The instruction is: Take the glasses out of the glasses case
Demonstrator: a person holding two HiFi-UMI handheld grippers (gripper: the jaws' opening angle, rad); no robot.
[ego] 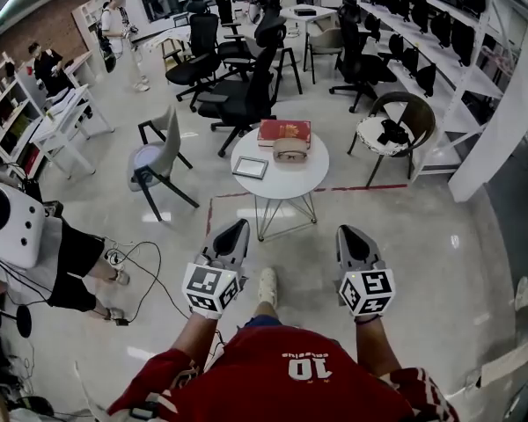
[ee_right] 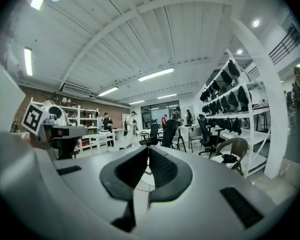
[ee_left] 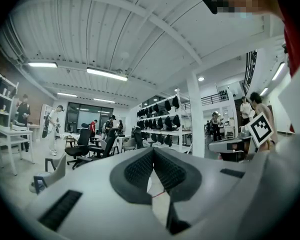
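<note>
Red shirt (ego: 290,367) at 6 o'clock, forearms out. Left hand-held gripper (ego: 236,229) and right hand-held gripper (ego: 350,234) both level, pads together, nothing between them, nothing within reach. Reads as the approach step; task not begun. Glasses case (ego: 290,150), apparently closed, lies on the round white worktop (ego: 286,183) at 12 o'clock, well apart from both grippers, just beside a red box (ego: 284,131); framed tablet (ego: 250,167) at its 8 o'clock. Next: step up, part the jaws, likely steady the case with one and lift the lid with the other. Glossy pale floor; grey chair (ego: 158,156) at 10 o'clock, wicker chair (ego: 396,126) at 2 o'clock, black office chairs (ego: 246,95) beyond, shelving (ego: 440,42) far right.
</note>
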